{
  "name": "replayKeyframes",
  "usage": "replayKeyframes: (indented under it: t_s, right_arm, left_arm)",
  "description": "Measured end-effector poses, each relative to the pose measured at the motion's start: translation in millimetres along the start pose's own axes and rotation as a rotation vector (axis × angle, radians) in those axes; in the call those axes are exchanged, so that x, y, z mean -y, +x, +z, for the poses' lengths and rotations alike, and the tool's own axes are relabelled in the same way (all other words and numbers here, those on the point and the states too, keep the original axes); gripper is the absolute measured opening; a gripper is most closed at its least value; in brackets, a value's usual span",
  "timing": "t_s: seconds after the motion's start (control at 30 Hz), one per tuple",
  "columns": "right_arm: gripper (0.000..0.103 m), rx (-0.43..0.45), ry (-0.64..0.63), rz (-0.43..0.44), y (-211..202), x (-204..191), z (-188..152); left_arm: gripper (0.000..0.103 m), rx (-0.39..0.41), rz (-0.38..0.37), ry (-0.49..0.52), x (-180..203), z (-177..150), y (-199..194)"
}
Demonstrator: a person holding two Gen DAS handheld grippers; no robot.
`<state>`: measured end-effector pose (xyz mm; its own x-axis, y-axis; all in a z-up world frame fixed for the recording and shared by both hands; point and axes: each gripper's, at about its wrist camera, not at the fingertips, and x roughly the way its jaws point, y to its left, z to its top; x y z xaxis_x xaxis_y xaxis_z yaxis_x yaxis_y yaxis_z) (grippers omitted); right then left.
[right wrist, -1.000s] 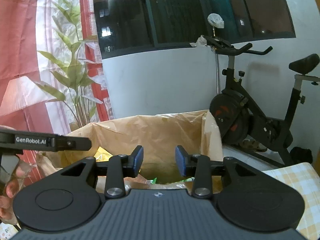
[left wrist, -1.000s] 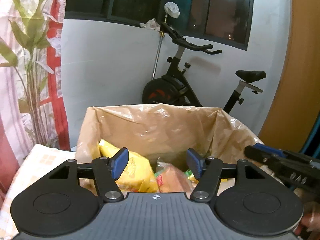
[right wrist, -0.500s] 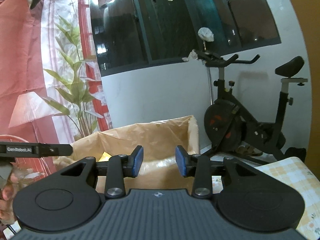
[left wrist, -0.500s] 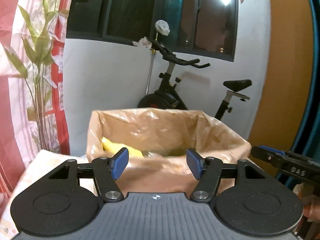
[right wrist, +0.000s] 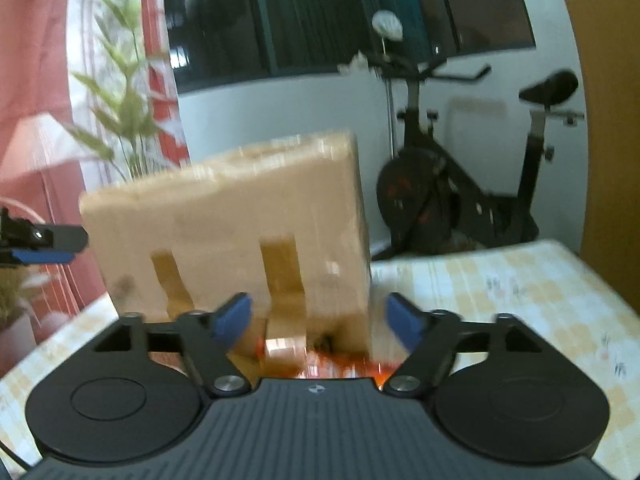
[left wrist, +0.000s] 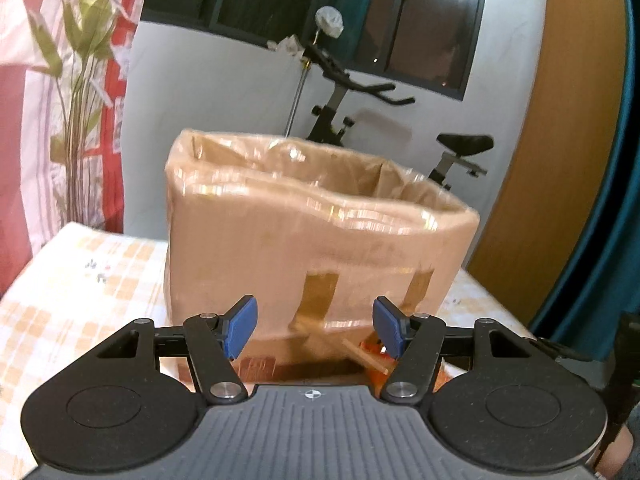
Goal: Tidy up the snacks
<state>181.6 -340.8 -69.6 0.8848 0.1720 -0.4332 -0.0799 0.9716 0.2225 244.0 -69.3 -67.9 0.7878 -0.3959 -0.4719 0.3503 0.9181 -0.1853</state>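
Left gripper [left wrist: 314,328]: jaws spread at a moderate gap, nothing between the blue pads, no contact with anything. Right gripper [right wrist: 318,320]: jaws have just been opening and now stand wide, with nothing held between them. The left gripper's tip also shows at the left edge of the right wrist view, apart from the box.

One cardboard box [left wrist: 316,240], lined with clear plastic and open at the top, stands on the table [left wrist: 80,280] just ahead of both grippers. Its contents cannot be seen from this angle. Two brown tape strips run down its near face. At its foot, close under the grippers, lie orange-red snack packets [right wrist: 340,366], blurred; their count cannot be told.

The table carries a cream and orange checked cloth. Behind it: one exercise bike [right wrist: 460,200] against a white wall, a dark window [left wrist: 360,12] above, a curtain printed with green leaves [left wrist: 72,92] at the left, and a wooden panel [left wrist: 568,140] at the right.
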Motion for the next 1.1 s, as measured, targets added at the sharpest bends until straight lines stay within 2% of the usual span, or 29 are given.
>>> replayKeyframes:
  t_s: [0.03,0.13,0.3,0.4,0.47,0.53,0.63,0.8,0.93,1.1]
  right_arm:
    - [0.091,-0.033,-0.008,0.002,5.4,0.1,-3.7]
    - [0.092,-0.139,-0.048,-0.012,27.7,-1.4,-12.4]
    - [0.092,-0.240,-0.048,-0.037,54.1,3.1,-25.4]
    - [0.093,-0.279,-0.013,-0.001,61.5,4.9,-34.4]
    - [0.092,-0.265,-0.015,-0.011,57.9,5.0,-41.3]
    - [0.080,-0.238,-0.002,0.012,51.7,7.6,-43.9]
    - [0.069,-0.186,0.010,0.011,37.4,9.9,-46.9]
    - [0.068,-0.094,0.065,0.000,16.1,20.7,-56.9]
    - [0.068,-0.027,0.073,0.005,7.7,23.9,-59.1]
    - [0.068,-0.018,0.043,0.027,9.6,19.6,-60.4]
  left_arm:
    - [0.066,-0.011,0.000,-0.002,-0.8,-3.4,2.5]
    - [0.066,-0.041,0.002,0.009,-1.2,-12.1,9.4]
    - [0.066,-0.092,0.007,0.027,1.8,-27.7,20.2]
    - [0.066,-0.135,0.011,0.017,2.2,-41.3,29.0]
    - [0.066,-0.176,0.011,0.002,0.4,-51.0,36.9]
    - [0.066,-0.215,0.004,-0.004,0.9,-60.6,43.7]
    - [0.066,-0.268,-0.008,0.015,4.4,-75.4,51.7]
    - [0.066,-0.322,-0.037,0.070,19.7,-90.8,60.7]
    - [0.066,-0.338,-0.033,0.102,28.7,-96.7,68.2]
    - [0.066,-0.333,0.010,0.131,36.4,-102.0,78.4]
